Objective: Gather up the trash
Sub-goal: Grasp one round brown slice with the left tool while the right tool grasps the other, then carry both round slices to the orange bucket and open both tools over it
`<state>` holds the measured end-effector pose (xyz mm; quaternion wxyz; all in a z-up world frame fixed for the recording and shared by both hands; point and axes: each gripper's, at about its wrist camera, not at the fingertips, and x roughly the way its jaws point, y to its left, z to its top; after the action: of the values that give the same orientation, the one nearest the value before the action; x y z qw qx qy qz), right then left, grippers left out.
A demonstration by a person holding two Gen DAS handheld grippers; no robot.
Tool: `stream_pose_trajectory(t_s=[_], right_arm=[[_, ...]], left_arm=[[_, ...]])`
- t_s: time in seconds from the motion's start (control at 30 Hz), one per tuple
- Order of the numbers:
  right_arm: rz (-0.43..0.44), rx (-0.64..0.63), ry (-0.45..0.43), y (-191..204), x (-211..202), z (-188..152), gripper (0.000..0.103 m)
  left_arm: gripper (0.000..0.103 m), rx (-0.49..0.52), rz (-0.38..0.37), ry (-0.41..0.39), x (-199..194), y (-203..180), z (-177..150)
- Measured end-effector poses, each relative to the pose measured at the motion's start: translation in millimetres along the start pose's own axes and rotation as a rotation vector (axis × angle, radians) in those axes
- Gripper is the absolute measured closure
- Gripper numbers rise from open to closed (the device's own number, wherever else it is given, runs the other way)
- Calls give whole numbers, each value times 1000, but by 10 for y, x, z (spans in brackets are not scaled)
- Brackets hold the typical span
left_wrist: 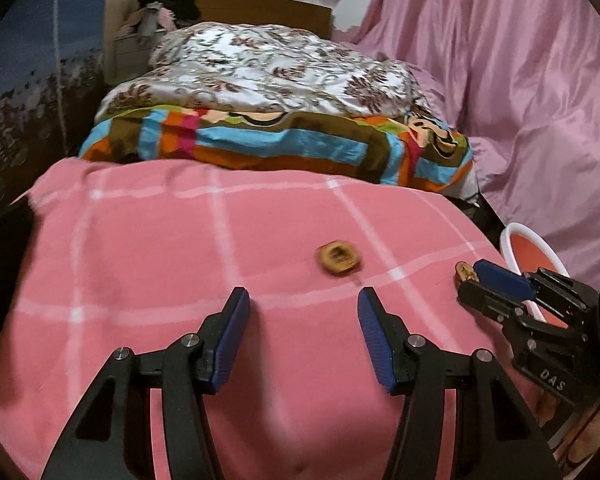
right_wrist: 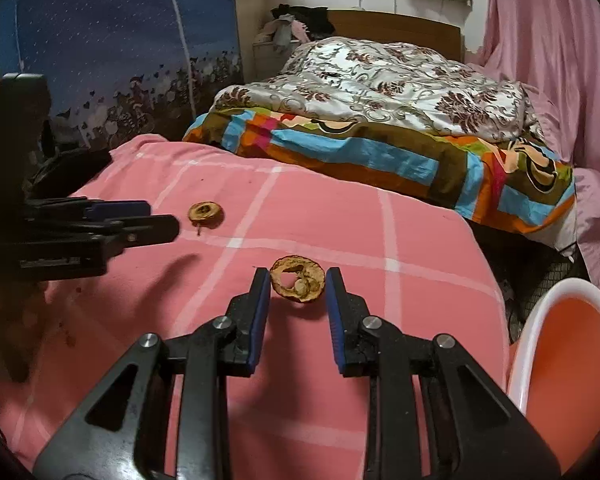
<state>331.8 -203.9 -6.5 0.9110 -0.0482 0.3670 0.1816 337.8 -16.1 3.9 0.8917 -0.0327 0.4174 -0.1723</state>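
We found the right gripper (right_wrist: 298,282) clamped on a dried fruit slice (right_wrist: 297,285), lifted just above the pink sheet (right_wrist: 420,232). The grip was only at the tips, so the brittle piece could crack or slip before reaching the orange bin (right_wrist: 572,344). The left gripper (left_wrist: 304,304) stood empty, jaws apart, short of a second slice (left_wrist: 339,258).

A pink checked blanket (right_wrist: 420,320) covers the surface — two dried, ring-shaped fruit scraps (right_wrist: 297,284) (right_wrist: 205,213), possibly apple slices, lie apart on it.
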Motion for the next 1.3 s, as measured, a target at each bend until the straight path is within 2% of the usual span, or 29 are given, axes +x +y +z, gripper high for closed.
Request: stream_pose_trajectory(t_s=[0.1, 0.17, 0.3, 0.37, 0.53, 0.67, 0.83, 1.03, 1.3], right_arm=[[3, 5, -2, -5, -9, -15, 68], [4, 3, -1, 2, -15, -25, 68], [10, 8, -2, 1, -19, -50, 68], [11, 11, -8, 1, -29, -54, 68], [10, 17, -45, 3, -108, -72, 68], [8, 17, -124, 3, -278, -97, 68], [0, 34, -269, -20, -604, -127, 68], [-43, 40, -461, -48, -1037, -172, 68], [-70, 84, -676, -161, -1614, -275, 68]], left_arm=[[54, 12, -8, 18, 135, -110, 82], [63, 9, 0, 39, 225, -140, 124], [69, 1, 11, 56, 333, -146, 186], [80, 3, 8, 59, 361, -165, 203], [80, 7, 12, 46, 320, -190, 173], [80, 6, 14, 21, 205, -252, 124], [80, 27, 17, -60, -80, -377, 40], [80, 61, 3, -196, -509, -602, -14], [80, 134, -36, -470, -1129, -986, -59]])
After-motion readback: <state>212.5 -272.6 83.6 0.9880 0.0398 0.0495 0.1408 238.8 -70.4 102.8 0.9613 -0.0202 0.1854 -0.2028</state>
